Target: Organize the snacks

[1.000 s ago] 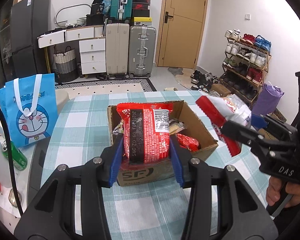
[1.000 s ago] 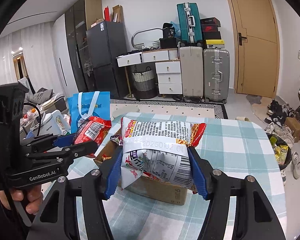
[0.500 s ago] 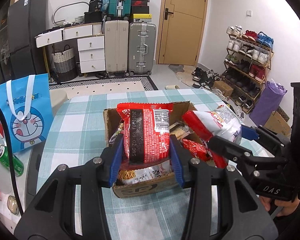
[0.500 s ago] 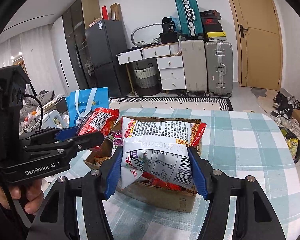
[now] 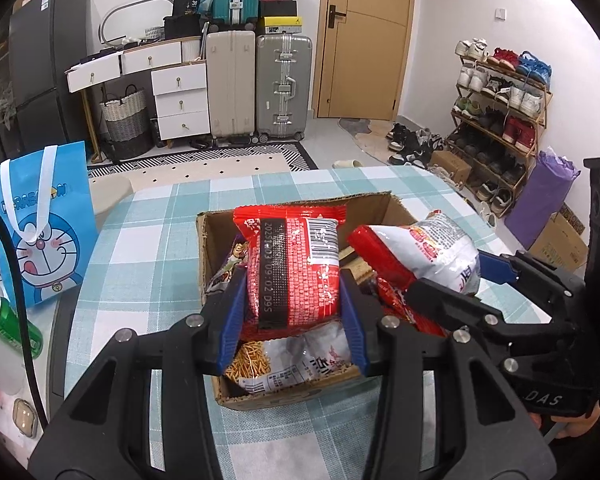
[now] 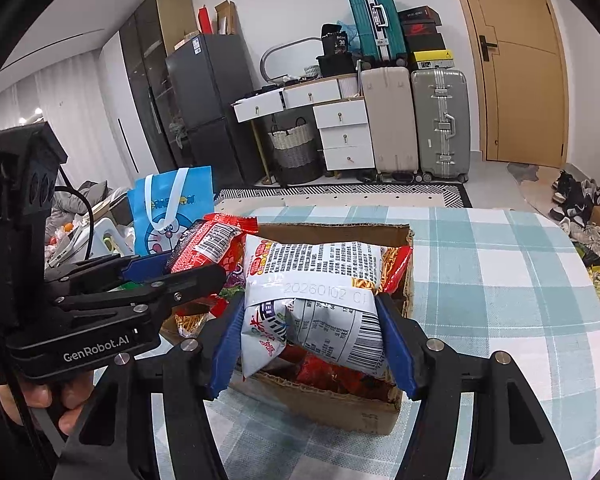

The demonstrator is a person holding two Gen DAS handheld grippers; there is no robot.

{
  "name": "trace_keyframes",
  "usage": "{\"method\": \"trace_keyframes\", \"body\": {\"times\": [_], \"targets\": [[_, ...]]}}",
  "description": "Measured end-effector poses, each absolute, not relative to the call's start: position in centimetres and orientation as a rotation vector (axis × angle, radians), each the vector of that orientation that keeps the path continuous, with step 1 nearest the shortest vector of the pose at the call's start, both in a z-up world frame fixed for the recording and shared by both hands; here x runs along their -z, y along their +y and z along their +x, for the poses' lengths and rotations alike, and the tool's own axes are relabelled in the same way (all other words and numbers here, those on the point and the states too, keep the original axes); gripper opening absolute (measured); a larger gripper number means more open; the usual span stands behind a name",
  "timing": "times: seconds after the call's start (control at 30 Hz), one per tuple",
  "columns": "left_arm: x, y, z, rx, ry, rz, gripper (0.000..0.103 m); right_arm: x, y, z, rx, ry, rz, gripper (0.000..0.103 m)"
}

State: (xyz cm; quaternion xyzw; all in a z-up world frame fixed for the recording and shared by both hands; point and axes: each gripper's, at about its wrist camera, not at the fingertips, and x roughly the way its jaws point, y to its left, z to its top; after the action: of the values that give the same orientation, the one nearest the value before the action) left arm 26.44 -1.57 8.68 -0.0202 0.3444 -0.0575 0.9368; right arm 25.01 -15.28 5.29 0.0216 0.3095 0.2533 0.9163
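An open cardboard box (image 5: 216, 224) (image 6: 340, 408) holding several snack packets sits on the checked table. My left gripper (image 5: 292, 316) is shut on a red snack packet (image 5: 292, 264), held just above the box's inside. My right gripper (image 6: 312, 340) is shut on a white and red snack bag (image 6: 320, 292), also over the box. In the left wrist view the right gripper (image 5: 452, 280) comes in from the right with its white bag (image 5: 432, 252). In the right wrist view the left gripper (image 6: 172, 272) enters from the left with the red packet (image 6: 208, 244).
A blue cartoon gift bag (image 5: 40, 228) (image 6: 168, 208) stands at the table's left side, with a green can (image 5: 12, 324) near it. Beyond the table are suitcases (image 5: 256, 84), white drawers (image 5: 176, 96), a door and a shoe rack (image 5: 500, 120).
Both grippers have come forward and down with their packets, so the box sits closer and lower in view. The right gripper's white bag now hangs over the box's right part.
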Motion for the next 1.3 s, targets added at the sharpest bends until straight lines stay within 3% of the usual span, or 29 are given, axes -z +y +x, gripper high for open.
{"method": "trace_keyframes", "body": {"times": [0.17, 0.33, 0.4, 0.5, 0.53, 0.63, 0.7, 1.3], "targets": [[-7.9, -1.5, 27.1, 0.12, 0.726, -0.037, 0.041, -5.4, -15.0, 24.8, -0.512, 0.621, 0.037, 0.065], [-8.3, -1.4, 26.6, 0.122, 0.705, -0.045, 0.043, -6.2, -15.3, 23.8, -0.495, 0.585, 0.011, 0.08], [-8.6, -1.2, 26.3, 0.127, 0.699, -0.05, 0.051, -6.5, -15.4, 23.3, -0.488, 0.585, -0.002, 0.09], [-9.2, -0.9, 25.5, 0.117, 0.681, -0.056, 0.076, -6.7, -15.8, 22.8, -0.473, 0.578, -0.008, 0.101], [-9.3, -0.7, 25.2, 0.111, 0.671, -0.064, 0.085, -6.7, -16.1, 22.5, -0.471, 0.577, -0.006, 0.102], [-9.8, -0.3, 24.1, 0.111, 0.662, -0.078, 0.091, -6.8, -16.6, 22.0, -0.466, 0.58, -0.005, 0.102], [-10.0, 0.1, 23.4, 0.103, 0.656, -0.084, 0.103, -6.8, -16.9, 21.6, -0.458, 0.578, -0.011, 0.102], [-8.1, 1.1, 13.8, 0.034, 0.497, -0.018, 0.102, -5.5, -19.0, 16.8, -0.447, 0.5, -0.025, 0.102]]}}
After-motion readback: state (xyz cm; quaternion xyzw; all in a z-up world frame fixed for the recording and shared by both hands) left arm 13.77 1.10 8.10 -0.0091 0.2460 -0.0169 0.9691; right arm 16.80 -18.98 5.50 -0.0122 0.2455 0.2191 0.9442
